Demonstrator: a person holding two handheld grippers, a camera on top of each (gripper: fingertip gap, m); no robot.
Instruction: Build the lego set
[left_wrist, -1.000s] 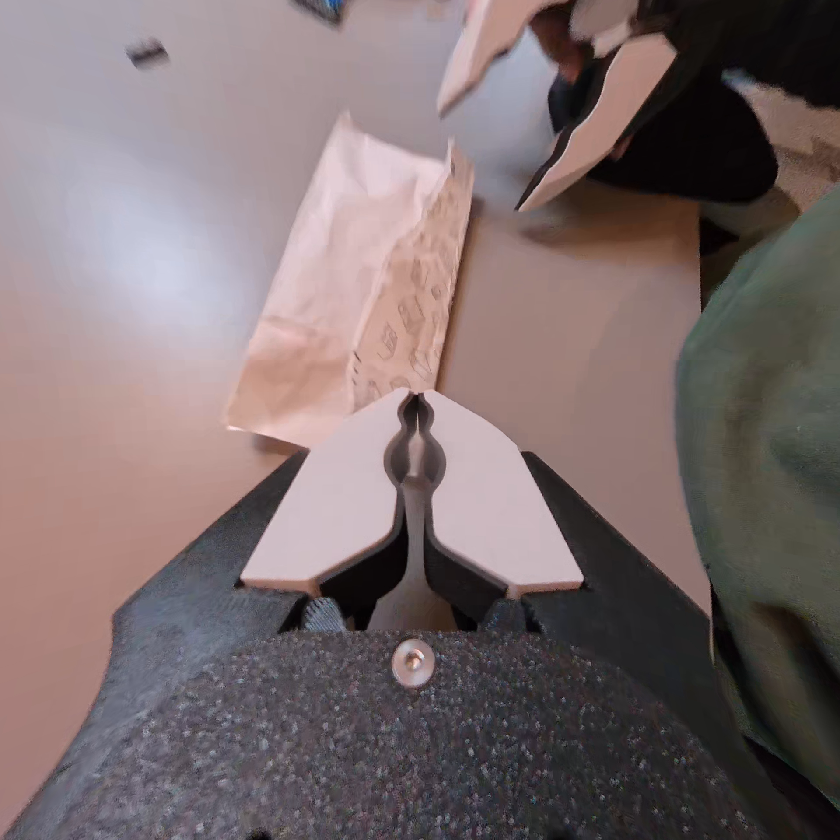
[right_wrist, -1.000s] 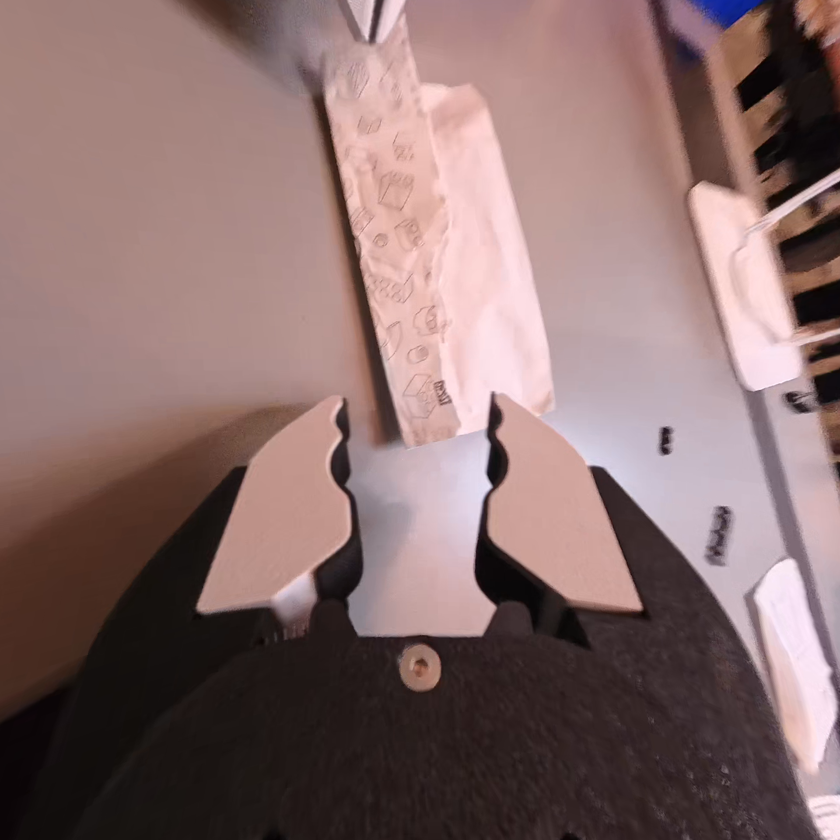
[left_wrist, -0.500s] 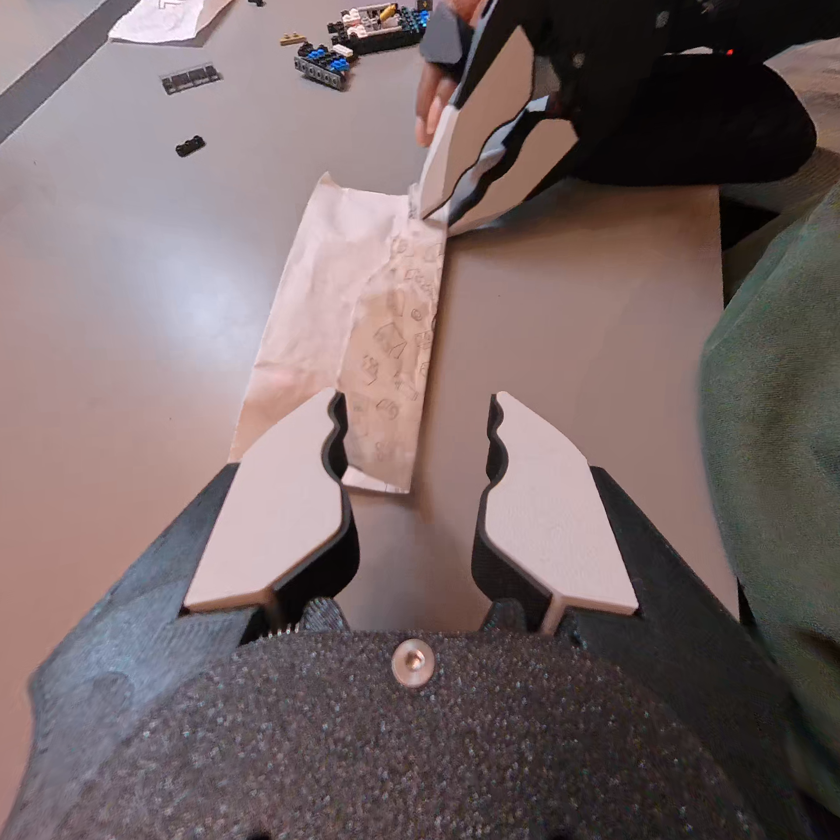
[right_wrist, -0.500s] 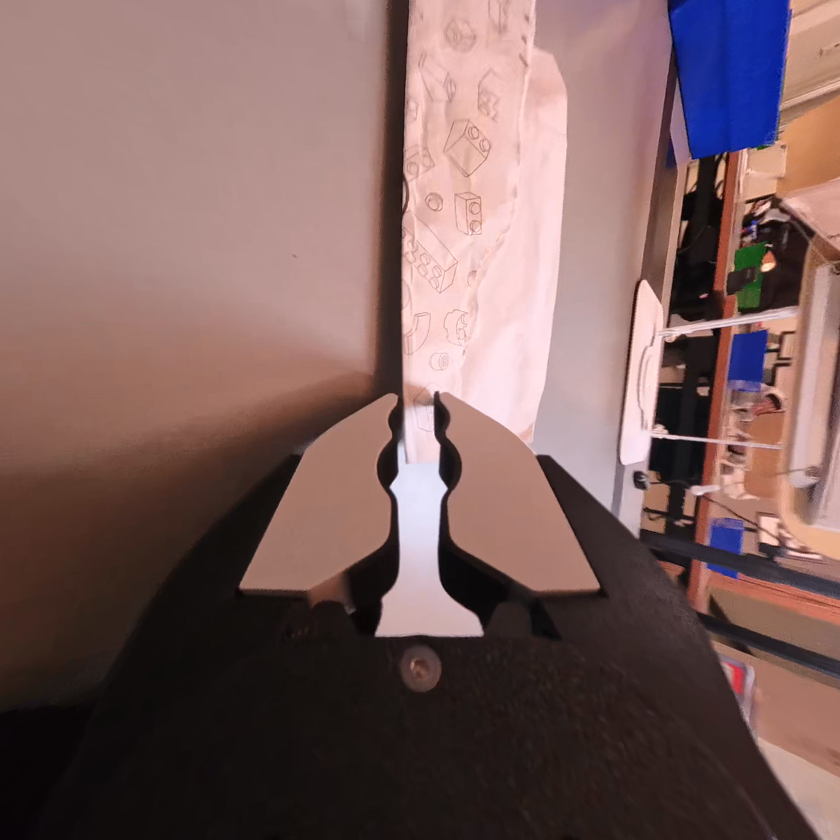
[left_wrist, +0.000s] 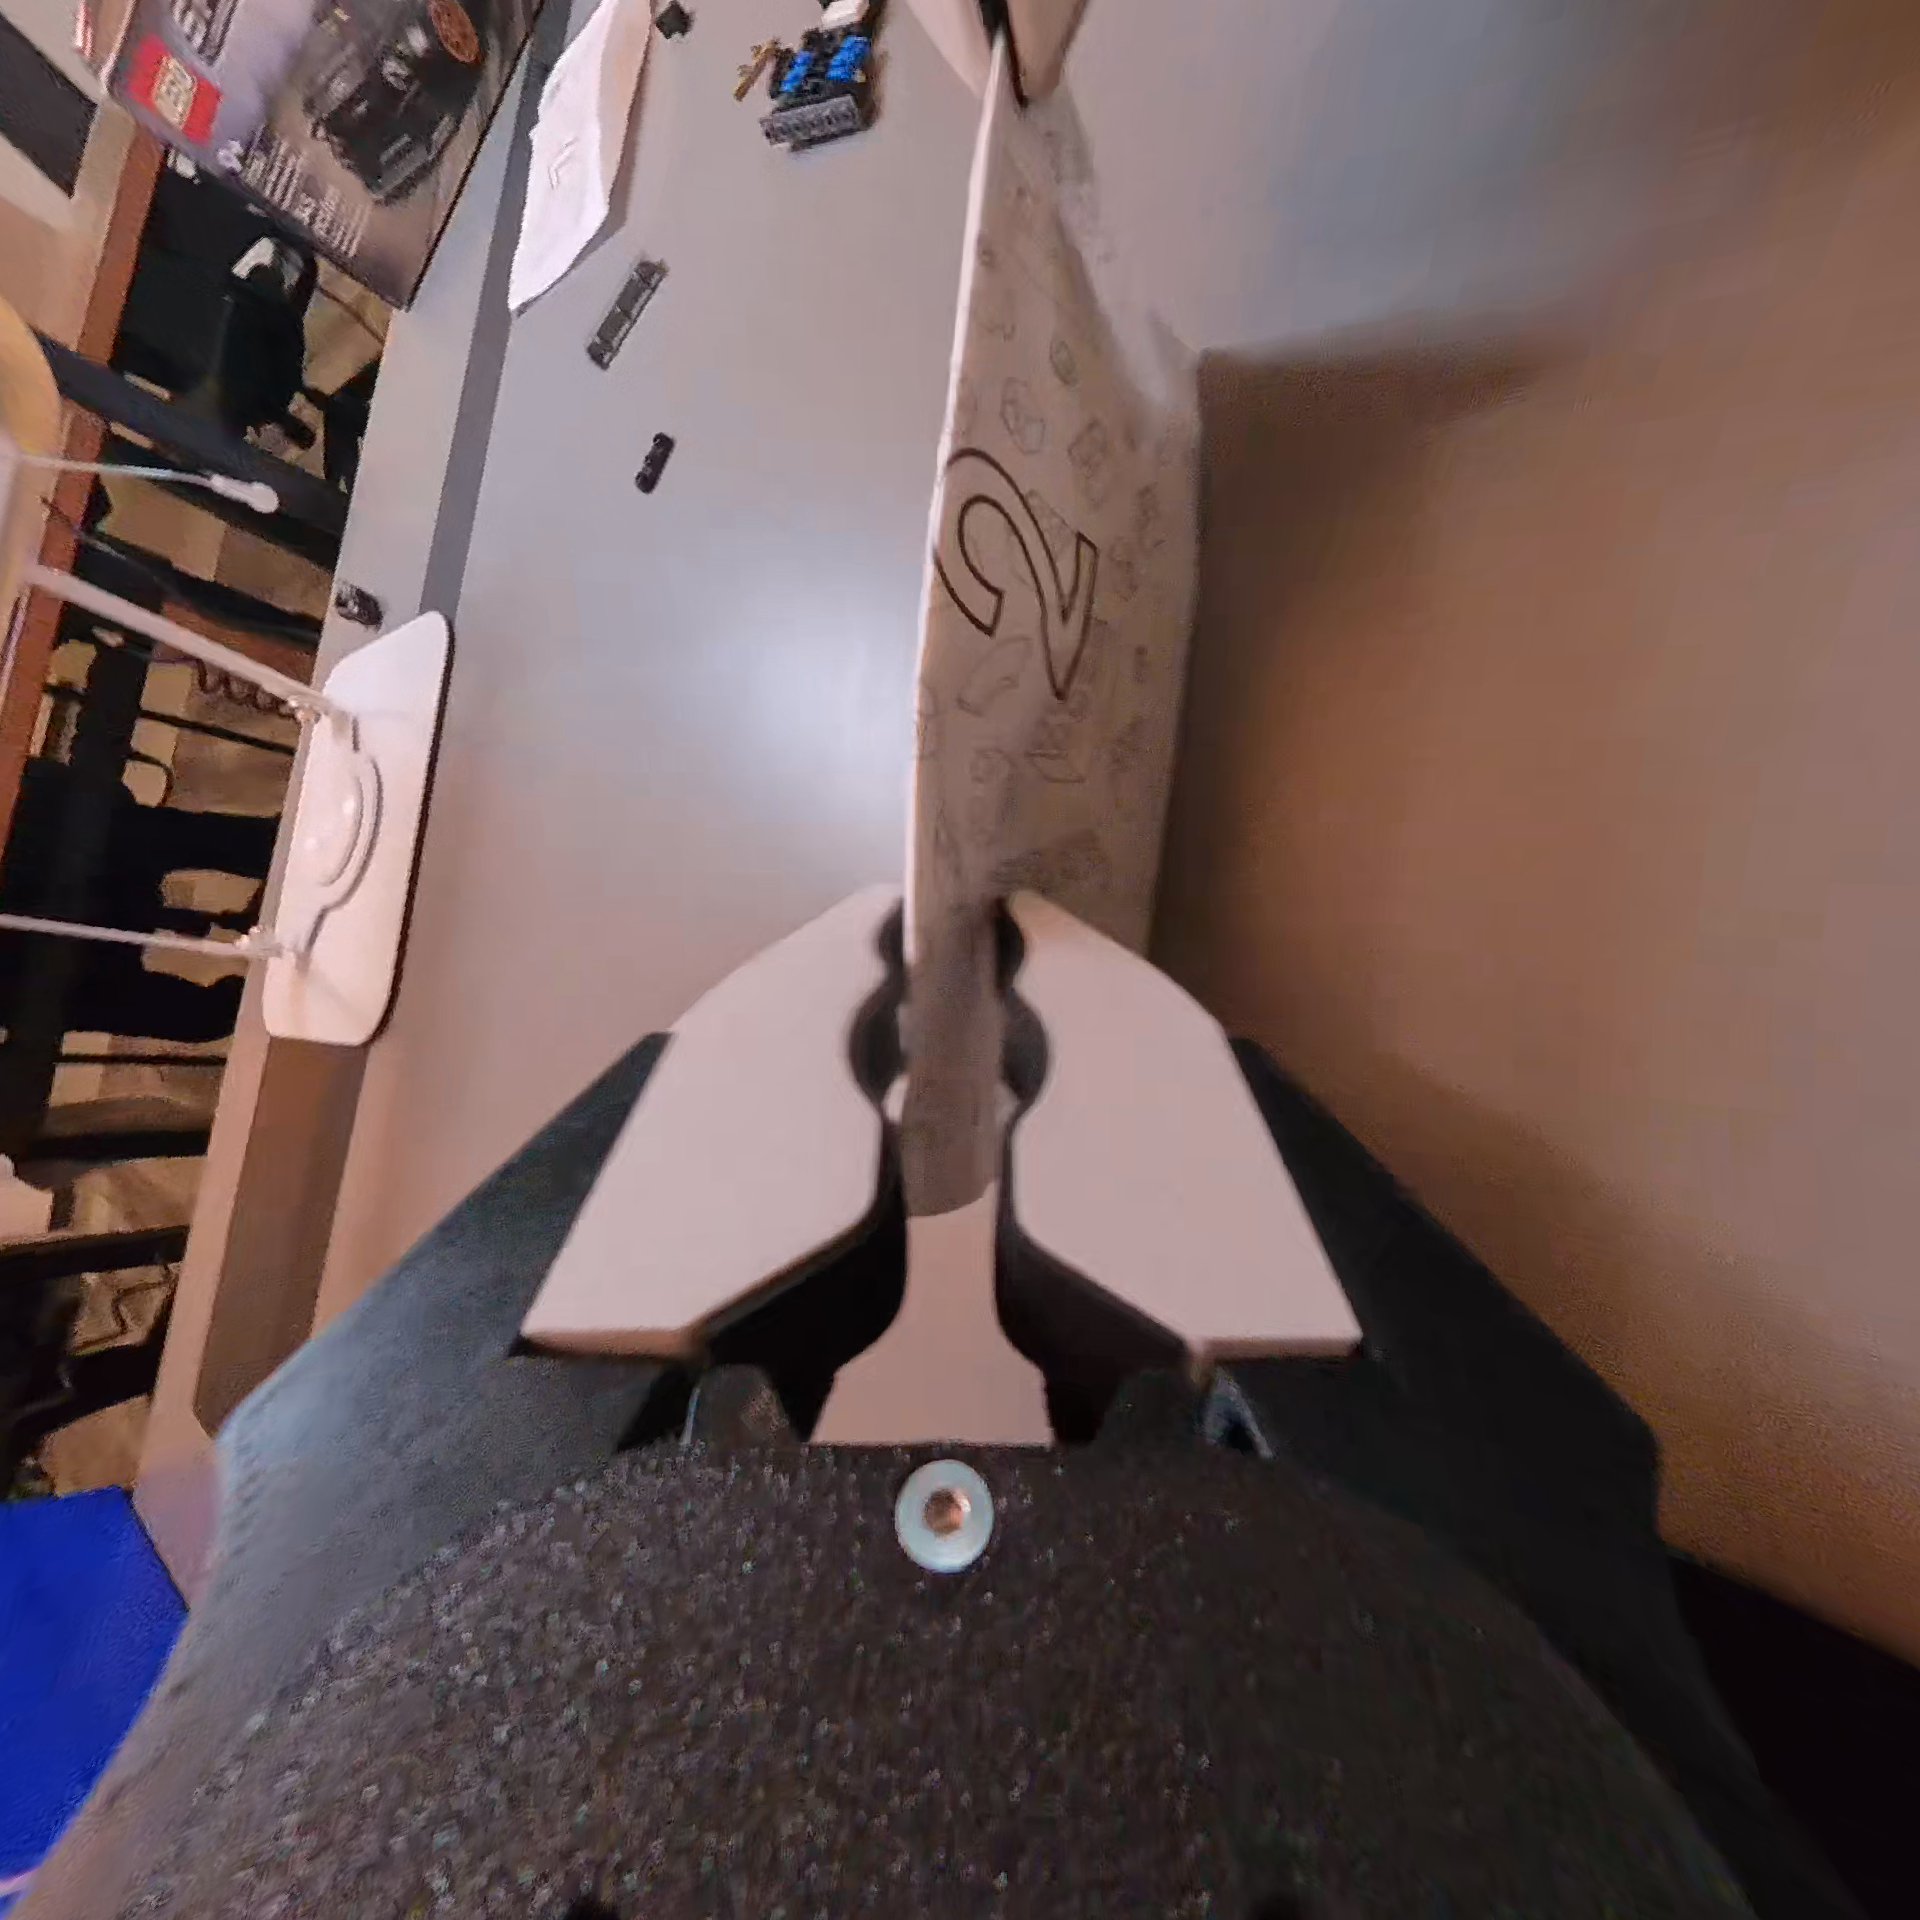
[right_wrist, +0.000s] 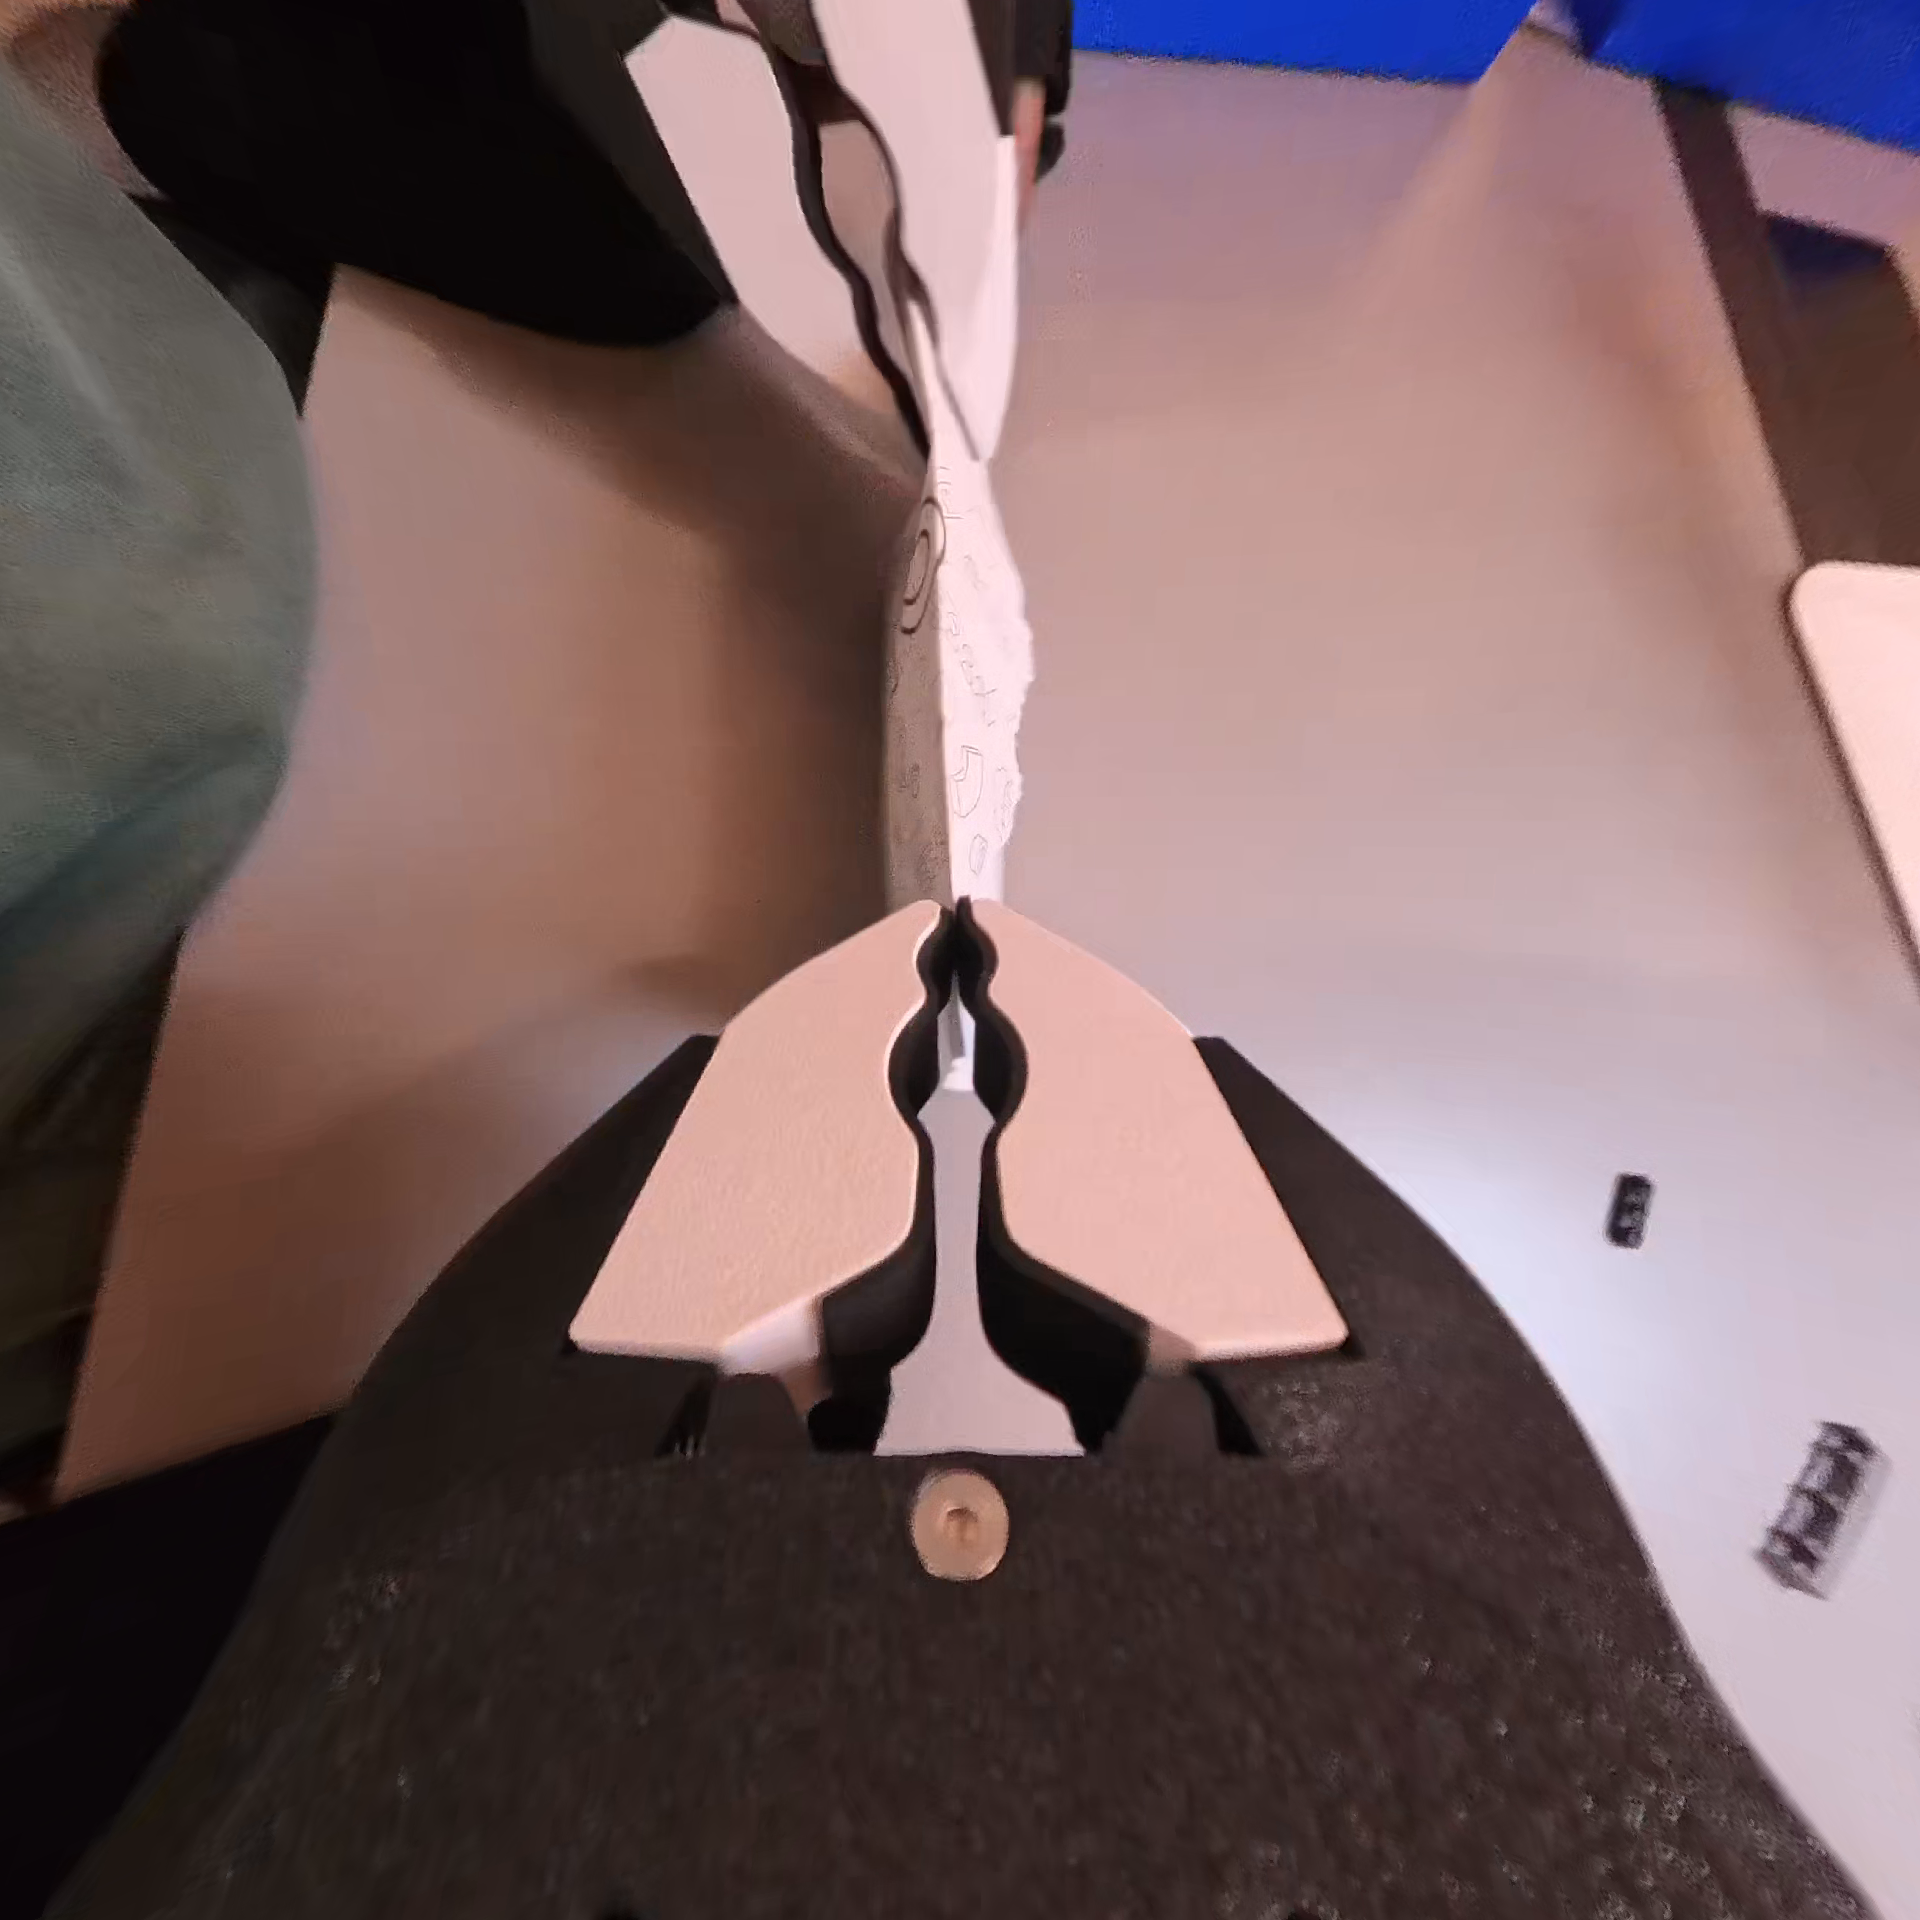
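Left gripper (left_wrist: 951, 935) and right gripper (right_wrist: 956, 920) each pinch opposite ends of the white printed paper bag (left_wrist: 1049, 582), holding it taut above the grey table (left_wrist: 707, 665).

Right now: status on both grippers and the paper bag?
Left gripper shut on paper bag, one end. Right gripper shut on the other end. Bag held edge-up between them above grey table. Small black bricks off to the side, clear.

Left gripper (left_wrist: 951, 920), fingers closed on the near end of a printed paper bag (left_wrist: 1049, 582) held clear of the grey table (left_wrist: 727, 644). The bag's far end is pinched by the right gripper (left_wrist: 1013, 62). A white stand base (left_wrist: 353, 831) sits at the table's left edge, with small dark bricks (left_wrist: 655, 462) and a blue-and-black brick cluster (left_wrist: 816, 78) toward the far end
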